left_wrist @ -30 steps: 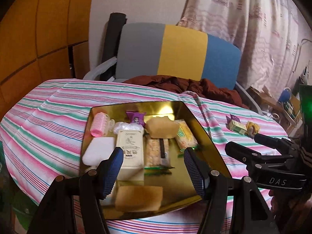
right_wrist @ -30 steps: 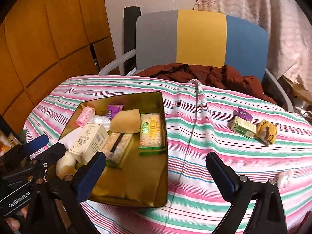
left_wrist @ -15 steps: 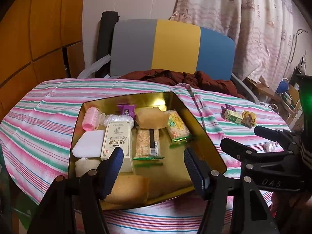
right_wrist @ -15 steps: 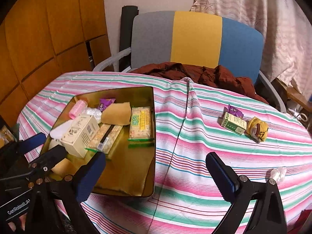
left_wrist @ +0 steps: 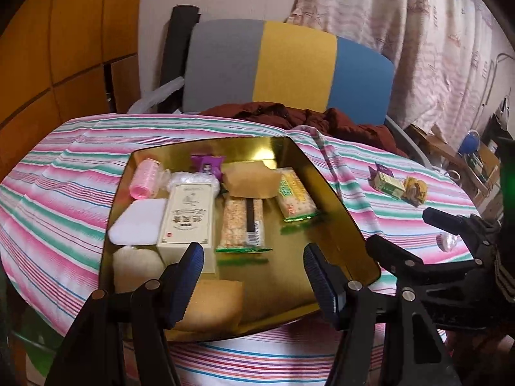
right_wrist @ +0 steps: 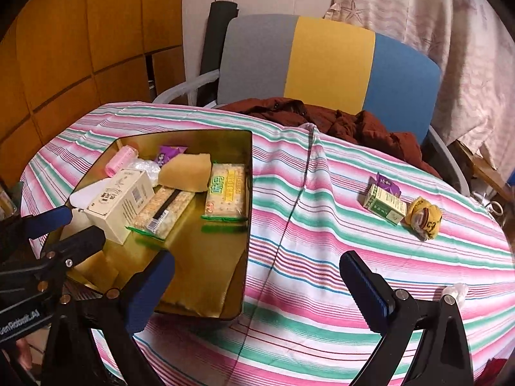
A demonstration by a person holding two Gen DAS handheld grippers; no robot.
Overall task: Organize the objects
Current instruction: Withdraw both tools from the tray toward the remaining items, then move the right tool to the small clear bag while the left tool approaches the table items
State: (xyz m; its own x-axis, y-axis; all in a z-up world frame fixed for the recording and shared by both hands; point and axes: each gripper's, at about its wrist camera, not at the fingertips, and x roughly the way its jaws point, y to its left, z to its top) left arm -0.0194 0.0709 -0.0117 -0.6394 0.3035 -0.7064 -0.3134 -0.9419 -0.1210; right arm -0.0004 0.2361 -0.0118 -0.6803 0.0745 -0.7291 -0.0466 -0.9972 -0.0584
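**Q:** Where are you at with the tidy-up?

**Me:** Between picks, I reckon. Nearest first: my left gripper (left_wrist: pixel 254 271) hangs over the near end of the gold tray (left_wrist: pixel 347 222), fingers apart, nothing in them. My right gripper (right_wrist: pixel 257 284) is over bare striped cloth on the bench (right_wrist: pixel 289 289), fingers spread wide, also empty. The tray sits at about 10 o'clock from the right gripper and already has most of the stuff in it: cream box (left_wrist: pixel 188 215), cereal bar (left_wrist: pixel 244 223), cracker pack (left_wrist: pixel 294 194), pink roller (left_wrist: pixel 145 181).

**Q:** So what's left?

**Me:** A clear wrapped bit (right_wrist: pixel 455 289) at 3 o'clock, just beside my right finger. Further out at 1 o'clock, a green box (right_wrist: pixel 384 204) touching a purple packet (right_wrist: pixel 388 185), with a yellow wrapped thing (right_wrist: pixel 423 217) right next to it.

**Q:** Next move?

**Me:** I'd guess reach the right gripper to 1 o'clock and line the fingers across the green box's narrow sides. Those three are crowded, so a sloppy approach could shove the neighbours.
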